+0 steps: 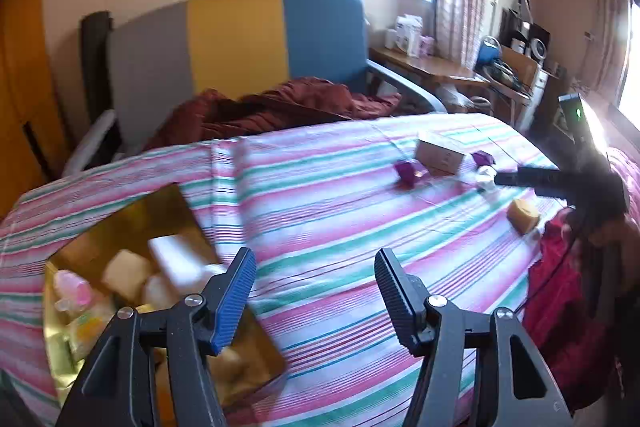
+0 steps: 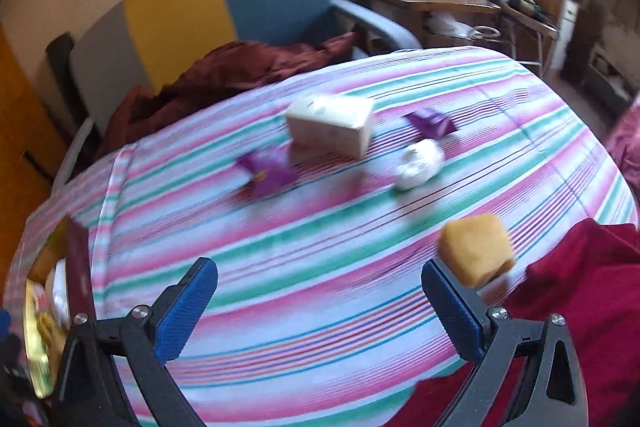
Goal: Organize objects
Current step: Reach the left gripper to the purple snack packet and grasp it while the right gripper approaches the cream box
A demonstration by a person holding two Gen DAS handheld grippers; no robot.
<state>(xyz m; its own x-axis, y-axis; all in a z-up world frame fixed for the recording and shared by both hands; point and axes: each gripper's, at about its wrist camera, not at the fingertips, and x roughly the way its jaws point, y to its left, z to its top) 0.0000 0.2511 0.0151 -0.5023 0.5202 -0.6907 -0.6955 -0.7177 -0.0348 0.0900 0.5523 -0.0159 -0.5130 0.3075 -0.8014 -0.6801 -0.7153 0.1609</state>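
A gold box (image 1: 176, 211) with several small packets inside lies at the left on the striped bedsheet (image 1: 320, 195). My left gripper (image 1: 316, 267) hangs open just right of it, nothing between its fingers. Further right lie a cream carton (image 1: 438, 151), two purple packets (image 1: 408, 173), a white wrapped item (image 1: 486, 177) and a yellow cake piece (image 1: 522, 213). My right gripper (image 2: 320, 287) is open and empty above the sheet (image 2: 320, 247), also seen from the left wrist as a dark shape (image 1: 560, 181). The cake piece (image 2: 476, 253) sits just beyond its right finger.
A red garment (image 2: 580, 287) lies at the bed's right edge. A brown blanket (image 1: 280, 107) is heaped on a grey, yellow and blue chair (image 1: 240, 39) behind the bed. A wooden desk (image 1: 432, 67) with clutter stands by the window.
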